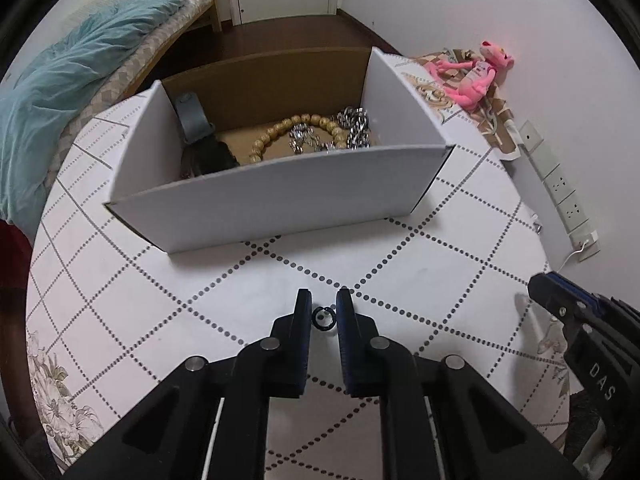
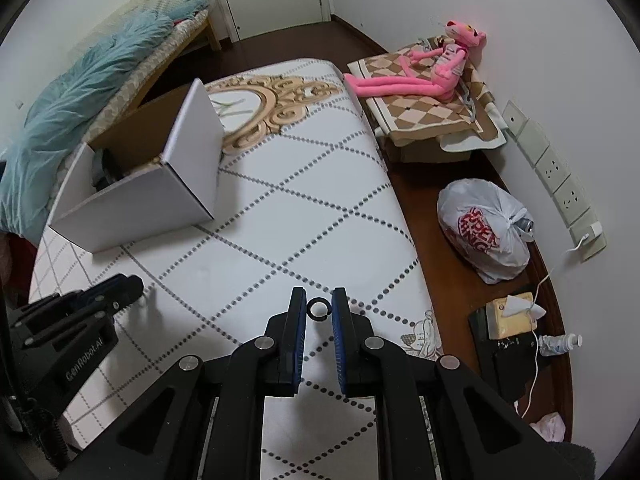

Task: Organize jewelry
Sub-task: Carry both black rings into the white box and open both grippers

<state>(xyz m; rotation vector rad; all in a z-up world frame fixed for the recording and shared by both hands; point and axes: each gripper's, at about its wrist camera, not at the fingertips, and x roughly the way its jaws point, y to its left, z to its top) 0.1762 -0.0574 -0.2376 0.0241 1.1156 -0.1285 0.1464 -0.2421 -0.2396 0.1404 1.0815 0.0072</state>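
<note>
Holding a small black ring in each pair of tongs, I have both hands low over the near part of the table (image 1: pixel 460 248), short of the box (image 1: pixel 280 196). My left tongs (image 1: pixel 324 310) are drawn in narrow around the left ring (image 1: pixel 322 317), which sits upright between the blue pads; it looks pinched on both sides, though I cannot be sure the contact is firm. My right tongs (image 2: pixel 319 306) show the same: the right ring (image 2: pixel 319 309) stands on edge between the fingers, near their tips, where I can watch it and let it go cleanly.

The box stands toward the table's far left edge, open side up, its tall white walls meant to keep loose pieces together. Inside, against the right wall, lie a bead bracelet (image 1: pixel 296 132) and silver chains (image 1: pixel 354 130); at the left wall a grey strap (image 1: pixel 192 120) leans over something dark I cannot make out.

My guess is that the rings go in next. The near wall is high, so each hand must rise over its rim before opening. A thin ring held at the tips could twist or slip, so I would keep the squeeze steady.
</note>
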